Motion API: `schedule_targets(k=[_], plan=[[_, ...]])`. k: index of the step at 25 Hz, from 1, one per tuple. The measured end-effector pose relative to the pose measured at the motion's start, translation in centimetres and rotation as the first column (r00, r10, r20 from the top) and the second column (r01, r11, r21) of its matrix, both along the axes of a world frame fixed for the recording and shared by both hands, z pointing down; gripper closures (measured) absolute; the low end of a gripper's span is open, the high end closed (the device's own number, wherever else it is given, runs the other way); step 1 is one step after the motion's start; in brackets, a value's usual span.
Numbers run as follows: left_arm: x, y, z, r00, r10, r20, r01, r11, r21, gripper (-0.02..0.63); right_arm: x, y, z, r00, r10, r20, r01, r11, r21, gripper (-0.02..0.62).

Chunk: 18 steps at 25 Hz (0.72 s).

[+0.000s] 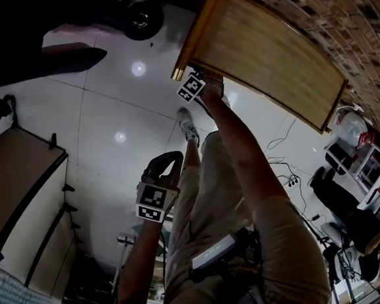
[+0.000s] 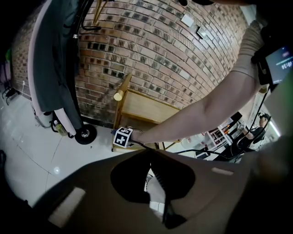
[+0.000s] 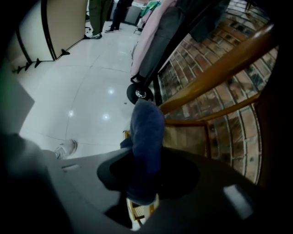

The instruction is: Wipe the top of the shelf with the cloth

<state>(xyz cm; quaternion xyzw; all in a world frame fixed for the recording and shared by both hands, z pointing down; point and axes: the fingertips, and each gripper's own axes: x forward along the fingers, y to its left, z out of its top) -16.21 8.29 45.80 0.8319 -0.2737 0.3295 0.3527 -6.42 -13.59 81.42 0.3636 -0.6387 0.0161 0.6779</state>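
The wooden shelf (image 1: 267,55) stands against the brick wall; its top shows at the upper right of the head view. My right gripper (image 1: 194,83) is at the shelf's front left corner, just below the top's edge. In the right gripper view it (image 3: 146,160) is shut on a dark blue cloth (image 3: 146,132), which sticks up between the jaws beside the shelf's wooden rails (image 3: 215,68). The cloth is hidden in the head view. My left gripper (image 1: 163,165) hangs lower, over the floor and away from the shelf. Its jaws (image 2: 150,157) meet with nothing between them. The shelf (image 2: 146,107) lies ahead of it.
A garment rack's wheel (image 1: 142,16) rests on the white tiled floor left of the shelf, with clothes (image 2: 59,59) hanging above. A brown partition (image 1: 21,189) stands at the left. Cables (image 1: 288,172) and a cart (image 1: 369,159) lie to the right.
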Motion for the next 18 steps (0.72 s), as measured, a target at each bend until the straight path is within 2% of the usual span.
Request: schedule_targets(k=[4,10,13,18], plan=[[0.4,0.9,0.4,1.000,-0.003,-0.007,0.003,1.000,-0.012,0.603,0.3,-0.2,0.9,0.999,-0.004,0.038,0.006,0.999,-0.035,0.476],[1.4,2.1,0.9,1.000,0.024,-0.009,-0.024,0.999,-0.026,0.603,1.6,0.7,1.0,0.997,-0.048,0.066,0.050,0.999,-0.022,0.479],[1.8,2.0,0.8,0.999,0.037,-0.005,-0.037,0.999,-0.020,0.603,3.8,2.3,1.0,0.996,-0.054,0.076,0.056,0.998,-0.020,0.482],[3.2,1.5,0.9,0.997,0.076,-0.006,-0.076,0.997,-0.004,0.603,9.7,6.1,1.1,0.996,-0.027,0.088,0.031,0.999,-0.040,0.483]])
